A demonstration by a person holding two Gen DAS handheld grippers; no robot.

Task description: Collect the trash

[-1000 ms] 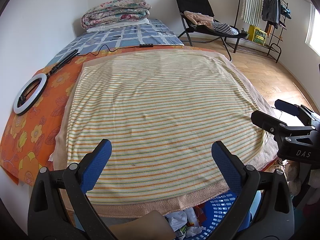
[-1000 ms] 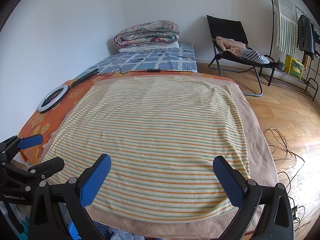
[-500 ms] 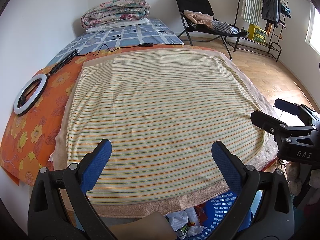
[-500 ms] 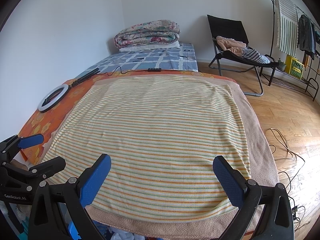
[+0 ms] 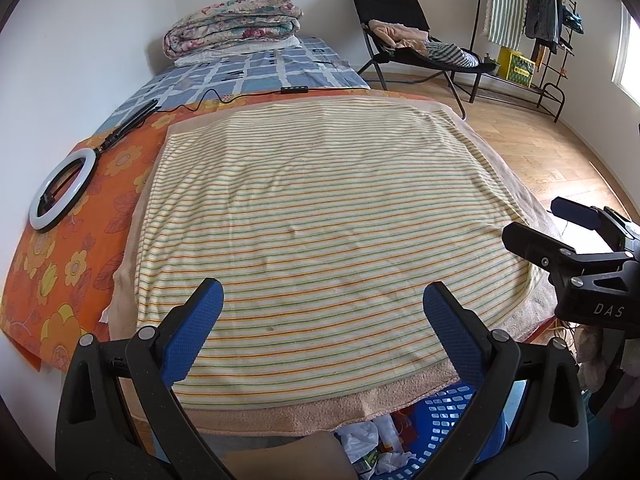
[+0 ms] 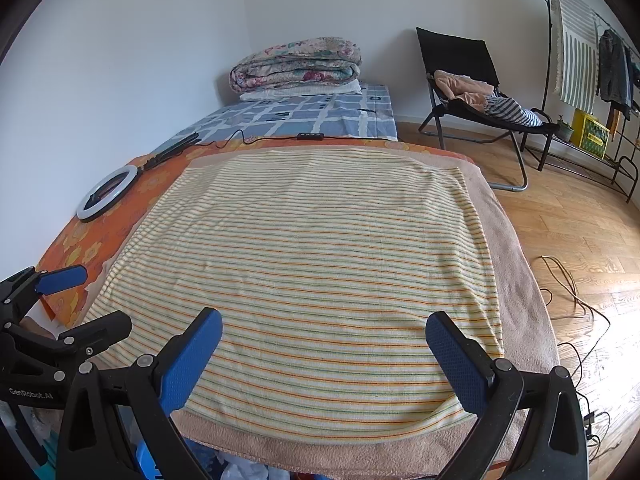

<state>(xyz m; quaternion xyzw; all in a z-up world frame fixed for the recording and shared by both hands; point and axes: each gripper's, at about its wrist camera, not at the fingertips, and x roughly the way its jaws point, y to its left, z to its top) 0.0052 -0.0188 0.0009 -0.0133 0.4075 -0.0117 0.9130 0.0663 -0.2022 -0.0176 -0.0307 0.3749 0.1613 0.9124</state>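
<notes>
Left gripper [image 5: 322,312] and right gripper [image 6: 324,338] hovering side by side over striped blanket [image 5: 320,220] on bed, fingers spread wide, gripping nothing. Trash [image 5: 364,442] sitting in blue basket [image 5: 444,408] below bed's near edge.

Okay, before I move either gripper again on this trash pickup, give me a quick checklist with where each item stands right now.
1. Left gripper open and holding nothing: ok.
2. Right gripper open and holding nothing: ok.
3. Blue basket within view below the near edge of the bed: ok, with trash already inside.
4. Striped blanket free of loose trash: ok, none visible on it.
5. Ring light and its cable left alone on the orange sheet: ok, apart from both grippers.
6. Trash left on the floor: cannot tell, only cables show there.
</notes>
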